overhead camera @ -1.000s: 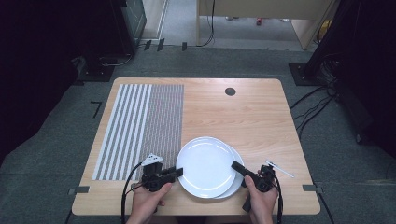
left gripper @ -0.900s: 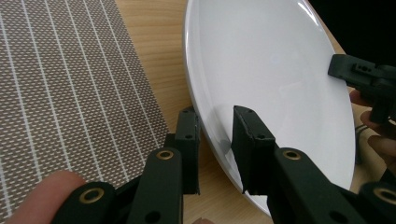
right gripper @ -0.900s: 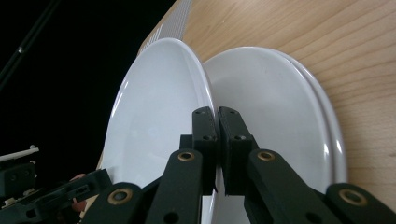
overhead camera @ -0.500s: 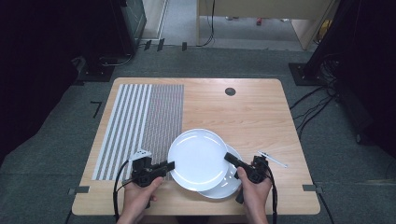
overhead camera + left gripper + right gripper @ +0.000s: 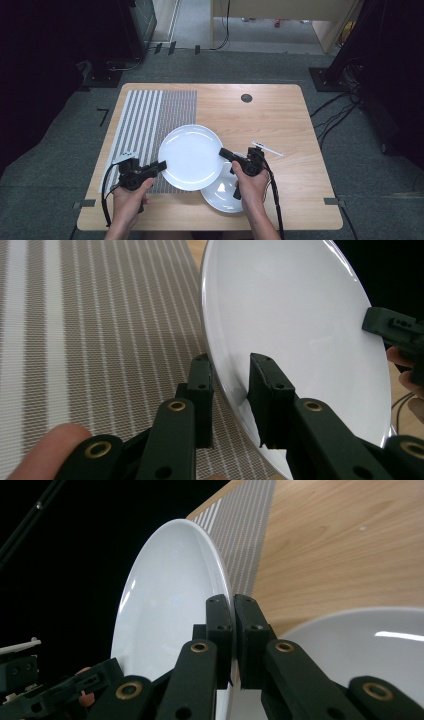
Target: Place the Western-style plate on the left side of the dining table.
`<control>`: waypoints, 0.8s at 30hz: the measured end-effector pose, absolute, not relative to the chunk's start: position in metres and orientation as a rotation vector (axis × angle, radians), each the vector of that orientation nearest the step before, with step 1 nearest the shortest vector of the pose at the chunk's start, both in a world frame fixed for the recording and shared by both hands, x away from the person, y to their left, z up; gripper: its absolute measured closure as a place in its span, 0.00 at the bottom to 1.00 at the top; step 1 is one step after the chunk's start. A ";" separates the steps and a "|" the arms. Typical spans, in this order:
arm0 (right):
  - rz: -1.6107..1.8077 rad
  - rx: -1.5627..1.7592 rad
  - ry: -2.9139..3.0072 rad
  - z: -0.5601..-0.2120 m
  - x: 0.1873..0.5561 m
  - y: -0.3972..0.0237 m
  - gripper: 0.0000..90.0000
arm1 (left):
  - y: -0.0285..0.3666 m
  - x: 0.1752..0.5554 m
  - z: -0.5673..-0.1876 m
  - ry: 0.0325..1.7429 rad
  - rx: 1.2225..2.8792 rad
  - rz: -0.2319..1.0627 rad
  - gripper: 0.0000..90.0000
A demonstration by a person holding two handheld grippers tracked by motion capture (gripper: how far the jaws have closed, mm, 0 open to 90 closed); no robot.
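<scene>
Lab or studio: wooden table point(image 5: 280, 115) on grey carpet point(image 5: 75, 125), black curtains point(image 5: 45, 60), floor cables point(image 5: 332, 112)

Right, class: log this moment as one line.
top plate: lifted, both grippers on rim | left gripper: shut | right gripper: shut | lower plate: on table

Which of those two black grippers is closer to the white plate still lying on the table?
The right gripper. The lower white plate lies directly under the hand that holds it, while the left gripper sits across the lifted round white plate, over the striped placemat.
</scene>
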State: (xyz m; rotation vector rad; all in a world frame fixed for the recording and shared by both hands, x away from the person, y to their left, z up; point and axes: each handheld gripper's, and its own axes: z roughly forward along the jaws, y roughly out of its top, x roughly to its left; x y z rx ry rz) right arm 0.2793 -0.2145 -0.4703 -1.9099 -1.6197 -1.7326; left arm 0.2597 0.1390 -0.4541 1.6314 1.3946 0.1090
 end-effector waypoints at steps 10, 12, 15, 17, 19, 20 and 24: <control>-1.664 -1.853 -1.671 -0.464 0.314 -0.176 0.97 | 0.173 0.272 -0.451 1.480 1.582 0.133 0.81; -1.655 -1.846 -1.663 -0.465 0.321 -0.169 0.97 | 0.180 0.276 -0.449 1.490 1.578 0.153 0.81; -1.649 -1.836 -1.646 -0.467 0.332 -0.158 0.97 | 0.191 0.284 -0.449 1.506 1.563 0.164 0.81; -1.640 -1.832 -1.642 -0.468 0.339 -0.151 0.97 | 0.197 0.290 -0.449 1.523 1.552 0.162 0.81; -1.632 -1.835 -1.641 -0.469 0.347 -0.144 0.97 | 0.202 0.297 -0.449 1.530 1.563 0.160 0.81; -1.623 -1.840 -1.640 -0.469 0.351 -0.141 0.97 | 0.206 0.302 -0.449 1.535 1.559 0.155 0.81; -1.600 -1.855 -1.618 -0.474 0.367 -0.129 0.97 | 0.216 0.316 -0.448 1.550 1.549 0.157 0.83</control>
